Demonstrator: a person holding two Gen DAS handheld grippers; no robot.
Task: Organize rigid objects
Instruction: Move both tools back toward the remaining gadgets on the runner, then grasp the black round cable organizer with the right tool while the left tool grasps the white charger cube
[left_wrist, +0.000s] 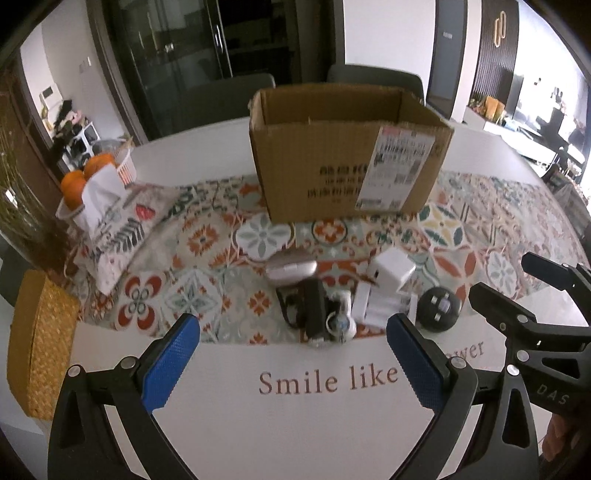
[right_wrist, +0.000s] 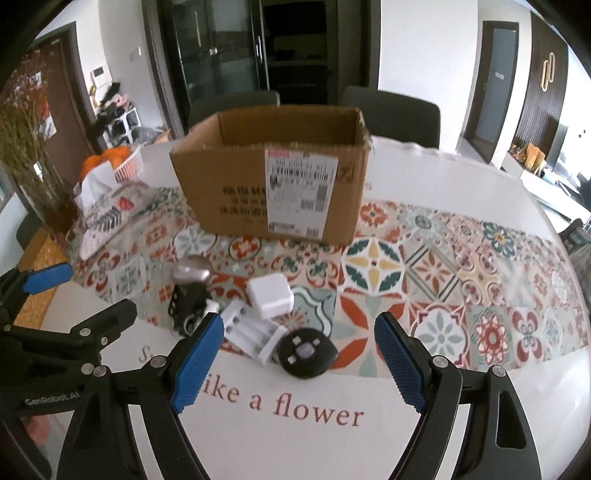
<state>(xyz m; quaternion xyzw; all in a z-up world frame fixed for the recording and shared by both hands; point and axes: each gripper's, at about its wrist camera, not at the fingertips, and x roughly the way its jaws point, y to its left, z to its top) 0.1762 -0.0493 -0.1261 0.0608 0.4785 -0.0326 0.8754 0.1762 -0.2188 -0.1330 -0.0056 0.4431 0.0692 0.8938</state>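
An open cardboard box (left_wrist: 351, 155) (right_wrist: 273, 184) stands at the back of the patterned mat. In front of it lies a cluster: a silver mouse (left_wrist: 291, 271) (right_wrist: 192, 272), a black device (left_wrist: 316, 310) (right_wrist: 186, 299), a white charger cube (left_wrist: 391, 271) (right_wrist: 269, 297), a white battery holder (left_wrist: 376, 308) (right_wrist: 255, 334) and a black round object (left_wrist: 439, 308) (right_wrist: 306, 350). My left gripper (left_wrist: 293, 365) is open and empty, just short of the cluster. My right gripper (right_wrist: 299, 365) is open and empty, its jaws on either side of the black round object, a little short of it.
A basket of oranges (left_wrist: 92, 173) (right_wrist: 118, 160) and a printed tissue pouch (left_wrist: 114, 225) (right_wrist: 103, 206) sit at the left. A woven yellow box (left_wrist: 37, 343) is at the near left edge. A vase of dried flowers (right_wrist: 33, 147) stands far left. Chairs stand behind the table.
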